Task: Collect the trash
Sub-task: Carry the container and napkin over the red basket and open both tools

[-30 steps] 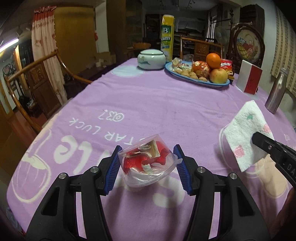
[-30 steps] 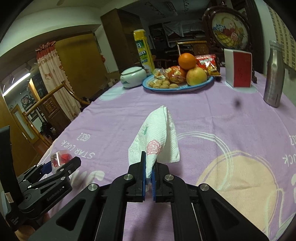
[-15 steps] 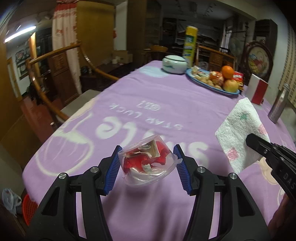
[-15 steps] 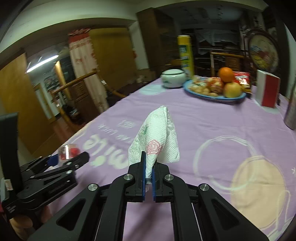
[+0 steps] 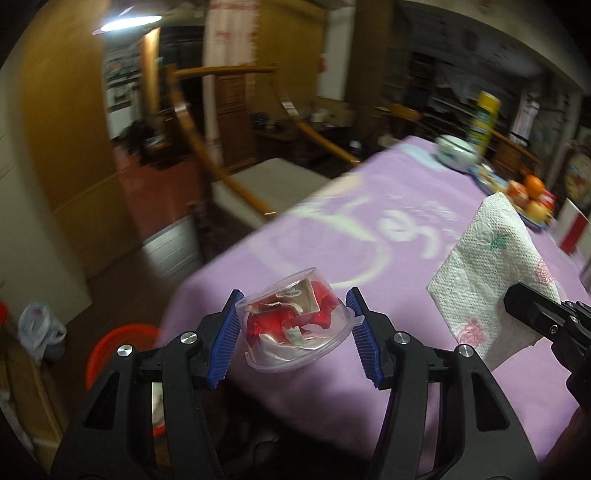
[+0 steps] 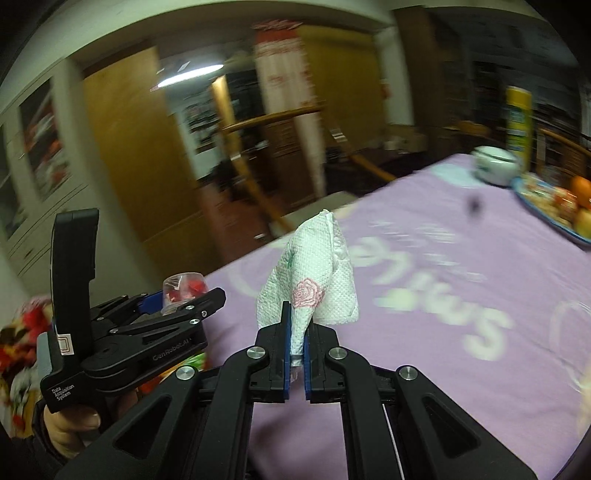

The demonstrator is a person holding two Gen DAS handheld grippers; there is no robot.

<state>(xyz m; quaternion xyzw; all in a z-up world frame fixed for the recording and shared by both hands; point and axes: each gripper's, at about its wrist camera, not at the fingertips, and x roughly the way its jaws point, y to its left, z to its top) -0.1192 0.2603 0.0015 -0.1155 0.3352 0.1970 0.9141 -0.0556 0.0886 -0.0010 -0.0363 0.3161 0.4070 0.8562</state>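
Both views have swung from the tabletop toward the table's left edge and the floor, the left gripper [image 5: 293, 334] clamping the clear plastic cup of red wrappers [image 5: 295, 328], the right gripper [image 6: 296, 356] pinching the white rose-printed paper towel [image 6: 314, 288], both pieces collected but neither yet dropped into the red bin [image 5: 118, 350] below.

dim room | ceiling tube light [image 5: 125, 23] glaring | background motion-blurred | fisheye edges dark

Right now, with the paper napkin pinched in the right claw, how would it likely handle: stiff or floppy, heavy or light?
The napkin stands up from the right claw in creased folds, so it probably holds some shape yet would flop if shaken. It looks thin, so likely very light and easily torn.
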